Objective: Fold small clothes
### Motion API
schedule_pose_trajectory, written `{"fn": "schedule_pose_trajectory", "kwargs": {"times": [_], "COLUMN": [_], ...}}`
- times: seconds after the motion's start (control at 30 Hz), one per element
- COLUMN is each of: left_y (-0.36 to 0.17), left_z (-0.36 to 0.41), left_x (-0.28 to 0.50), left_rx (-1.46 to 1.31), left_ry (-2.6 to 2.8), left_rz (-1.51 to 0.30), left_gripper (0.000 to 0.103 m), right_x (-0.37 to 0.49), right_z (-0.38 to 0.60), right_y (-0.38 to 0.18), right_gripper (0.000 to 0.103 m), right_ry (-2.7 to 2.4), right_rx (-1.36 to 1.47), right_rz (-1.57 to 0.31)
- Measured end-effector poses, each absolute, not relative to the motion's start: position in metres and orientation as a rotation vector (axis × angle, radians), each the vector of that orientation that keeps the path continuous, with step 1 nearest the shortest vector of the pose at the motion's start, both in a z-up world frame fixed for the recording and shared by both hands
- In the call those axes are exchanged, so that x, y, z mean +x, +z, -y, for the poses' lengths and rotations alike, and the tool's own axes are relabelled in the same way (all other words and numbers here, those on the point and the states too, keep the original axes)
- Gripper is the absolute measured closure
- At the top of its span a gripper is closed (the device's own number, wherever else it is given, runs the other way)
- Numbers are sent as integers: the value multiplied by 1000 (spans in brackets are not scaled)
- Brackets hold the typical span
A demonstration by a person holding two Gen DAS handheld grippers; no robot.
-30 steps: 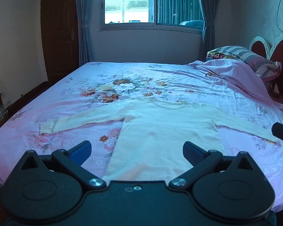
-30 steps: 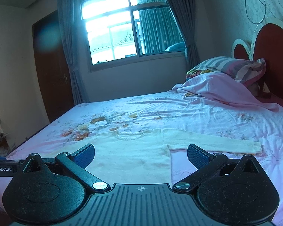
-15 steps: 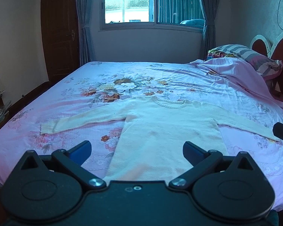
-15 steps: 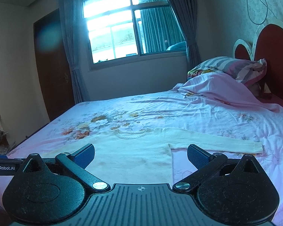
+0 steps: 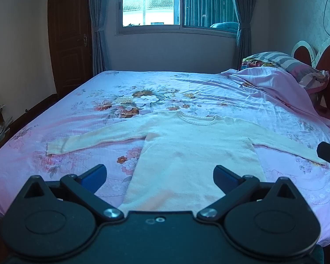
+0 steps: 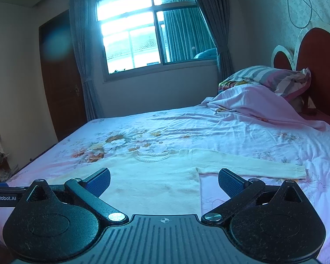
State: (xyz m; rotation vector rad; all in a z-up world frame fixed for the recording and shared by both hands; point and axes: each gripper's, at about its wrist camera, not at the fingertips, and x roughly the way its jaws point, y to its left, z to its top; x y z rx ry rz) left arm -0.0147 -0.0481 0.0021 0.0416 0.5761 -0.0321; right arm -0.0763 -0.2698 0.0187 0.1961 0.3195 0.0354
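The cream sweater [image 5: 193,151] lies flat across the middle of the frame on the flowered bedsheet [image 5: 77,136], neck toward the window, both sleeves spread out to the sides — nothing folded yet, as far as I can judge. The risk I see is in the first pinch: the knit looks soft and loose, so if I close on a sleeve too deep I may catch the sheet along with it and drag the whole body askew; if I catch too little, the cuff could slip out mid-fold and land crooked. My left gripper [image 5: 160,173] hangs low in the frame over the hem, fingers spread wide with nothing between them, pointed straight up the body of the sweater. My right gripper [image 6: 164,180] is just as wide and empty, held level at the lower centre, aimed at the armpit where the right sleeve [image 6: 253,165] runs off toward the right edge.
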Motion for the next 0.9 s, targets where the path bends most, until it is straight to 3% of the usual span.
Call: {"fn": "schedule_pose_trajectory", "kwargs": {"times": [0.9], "left_y": [-2], "left_z": [49], "left_x": [-15], "left_rx": [55], "left_ry": [-44], "left_rz": [-594], "left_gripper": [1], "right_x": [-69], "right_z": [255], "right_y": [17], "right_gripper": [0], "right_ry": [34], "right_rx": [163], "right_rz": [-345]}}
